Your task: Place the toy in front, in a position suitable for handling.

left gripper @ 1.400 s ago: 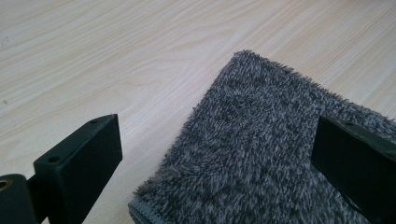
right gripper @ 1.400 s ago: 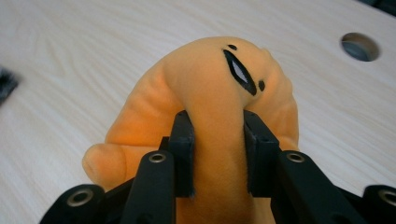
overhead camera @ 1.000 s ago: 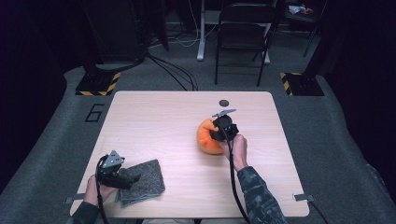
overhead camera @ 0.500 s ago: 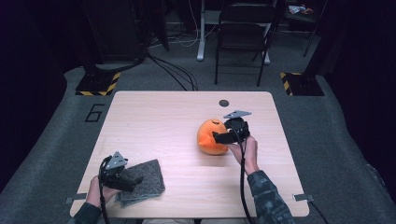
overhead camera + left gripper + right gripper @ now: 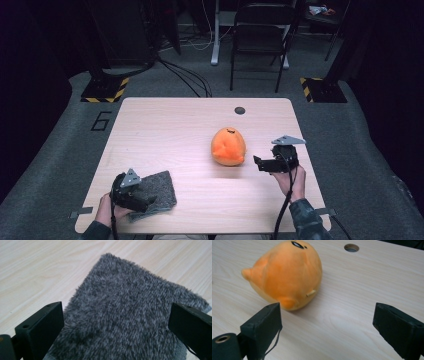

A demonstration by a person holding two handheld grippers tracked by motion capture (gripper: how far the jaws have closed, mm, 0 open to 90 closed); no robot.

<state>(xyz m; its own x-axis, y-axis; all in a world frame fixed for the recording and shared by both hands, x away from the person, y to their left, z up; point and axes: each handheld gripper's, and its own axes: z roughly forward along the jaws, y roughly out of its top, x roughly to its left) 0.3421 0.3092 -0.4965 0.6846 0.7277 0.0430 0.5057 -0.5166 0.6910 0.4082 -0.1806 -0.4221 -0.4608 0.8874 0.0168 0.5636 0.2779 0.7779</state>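
Lab or studio: hazard-striped stand bases [image 5: 104,91], floor cables [image 5: 187,80], dark surroundings.

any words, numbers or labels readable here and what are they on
"6": a large dark numeral on the grey floor, left of the table.
The orange plush toy, the grey fuzzy cloth and both grippers carry no readable text.

Orange plush toy [image 5: 228,146] lies mid-table; grey fuzzy cloth [image 5: 156,192] flat.
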